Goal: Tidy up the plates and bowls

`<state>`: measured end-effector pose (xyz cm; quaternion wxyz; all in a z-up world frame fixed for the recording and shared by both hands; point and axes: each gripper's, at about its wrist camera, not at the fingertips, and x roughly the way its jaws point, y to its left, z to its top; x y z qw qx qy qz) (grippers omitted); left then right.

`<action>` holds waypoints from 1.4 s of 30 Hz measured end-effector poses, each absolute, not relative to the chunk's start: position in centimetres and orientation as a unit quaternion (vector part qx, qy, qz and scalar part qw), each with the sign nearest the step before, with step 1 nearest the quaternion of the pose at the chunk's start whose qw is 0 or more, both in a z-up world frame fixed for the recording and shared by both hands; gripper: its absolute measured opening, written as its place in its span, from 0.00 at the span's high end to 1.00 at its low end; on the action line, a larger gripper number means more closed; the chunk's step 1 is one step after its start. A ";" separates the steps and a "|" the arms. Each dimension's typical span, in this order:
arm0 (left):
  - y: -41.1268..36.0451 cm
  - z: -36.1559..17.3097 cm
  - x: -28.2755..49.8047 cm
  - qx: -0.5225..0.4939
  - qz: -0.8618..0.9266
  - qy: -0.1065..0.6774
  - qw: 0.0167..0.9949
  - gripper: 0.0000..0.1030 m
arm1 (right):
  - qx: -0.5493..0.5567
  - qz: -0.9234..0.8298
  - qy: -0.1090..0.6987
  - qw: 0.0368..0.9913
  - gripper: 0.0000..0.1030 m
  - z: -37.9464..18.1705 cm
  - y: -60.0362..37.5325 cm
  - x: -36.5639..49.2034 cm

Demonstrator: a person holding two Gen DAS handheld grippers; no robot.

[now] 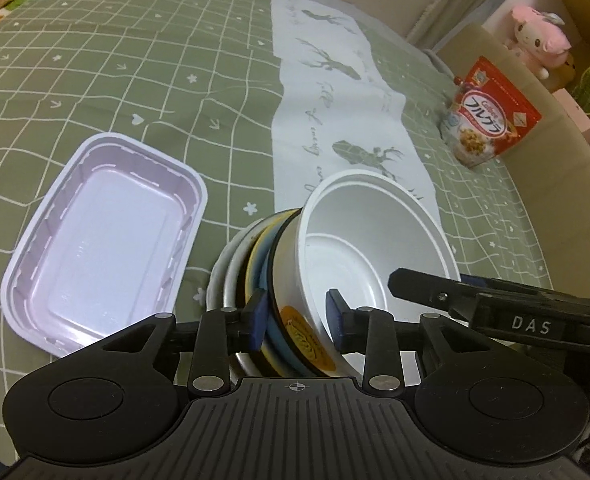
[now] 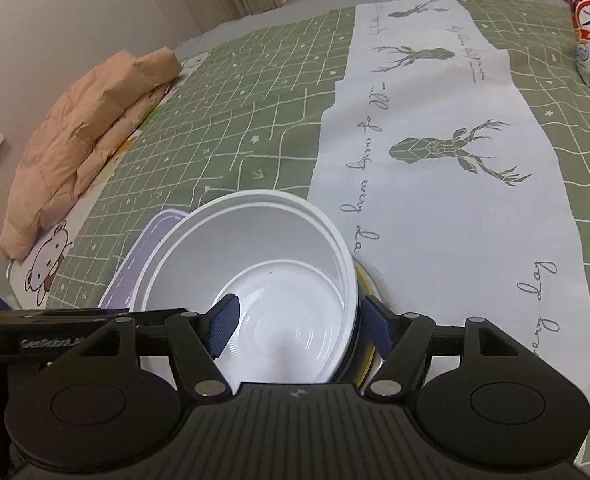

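Left gripper is pinching the bowl wall atop the plates, right gripper is straddling its opposite rim, spread, tray lying leftward.

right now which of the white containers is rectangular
The shallow tray lying alone on the green cloth; the white bowl on the dish stack is round.
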<state>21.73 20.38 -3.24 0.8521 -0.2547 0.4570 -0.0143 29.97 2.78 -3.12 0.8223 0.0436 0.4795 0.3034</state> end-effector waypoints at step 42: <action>20.7 -3.6 20.7 -0.263 0.027 0.439 0.859 0.68 | 0.082 0.259 0.398 0.876 0.35 -5.5 2.0 24.9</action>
